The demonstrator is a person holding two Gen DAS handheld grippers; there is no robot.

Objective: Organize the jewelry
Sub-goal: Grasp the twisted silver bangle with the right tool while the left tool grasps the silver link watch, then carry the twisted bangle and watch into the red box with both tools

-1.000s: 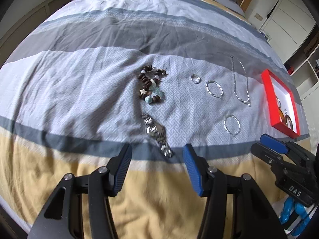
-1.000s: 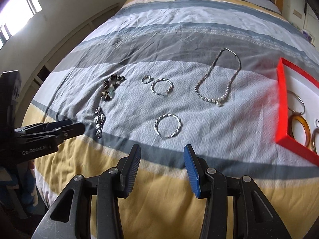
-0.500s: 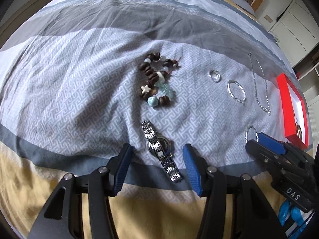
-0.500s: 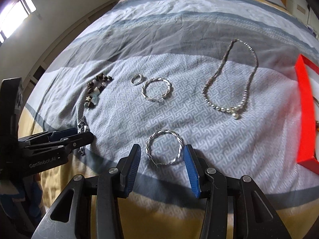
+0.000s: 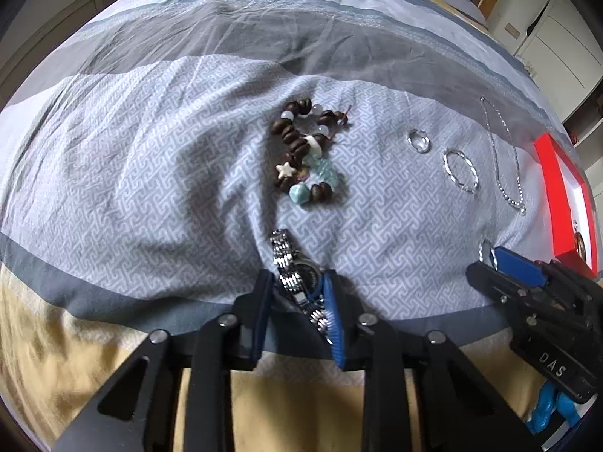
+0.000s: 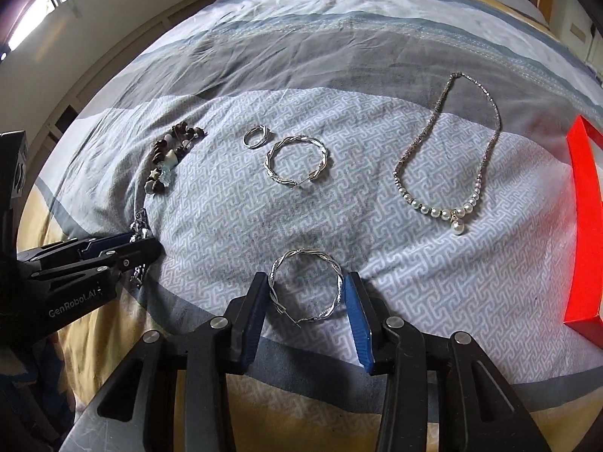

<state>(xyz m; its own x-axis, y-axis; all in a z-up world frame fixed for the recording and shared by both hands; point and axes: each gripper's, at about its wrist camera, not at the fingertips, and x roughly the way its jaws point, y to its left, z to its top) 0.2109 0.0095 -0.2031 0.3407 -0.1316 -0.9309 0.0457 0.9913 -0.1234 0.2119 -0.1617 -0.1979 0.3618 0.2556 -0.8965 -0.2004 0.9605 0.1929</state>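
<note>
While a striped bedspread [image 6: 339, 86] serves as the work surface, the left gripper [image 5: 297, 293] has its jaws drawn in around a silver wristwatch [image 5: 292, 263], the blue pads against either side of the case at 6 o'clock in the left wrist view; the watch's link band runs up and out from between the fingers toward 12 o'clock. Just beyond it, near the centre of that view, lies a bracelet of brown beads [image 5: 305, 150] with a white star and pale blue stones. A small silver ring [image 5: 418, 140] sits at about 2 o'clock, with a twisted silver hoop [image 5: 460, 170] just beside it and a pearl necklace [image 5: 505, 158] farther toward 3 o'clock, near the red box [image 5: 554, 188] at the frame's right edge.

Seen from the right wrist, the right gripper [image 6: 306, 293] has its jaws spread, straddling a second twisted hoop [image 6: 306, 289] that lies flat on the patterned fabric at 6 o'clock; whether the pads touch the hoop cannot be told. The first hoop and the ring lie close together toward 12 o'clock, the necklace's pearl drop points toward the camera at 2 o'clock, and the box's red wall stands at 3 o'clock. At 9 o'clock the left gripper is visible from the side, with watch links showing at its tips.
</note>
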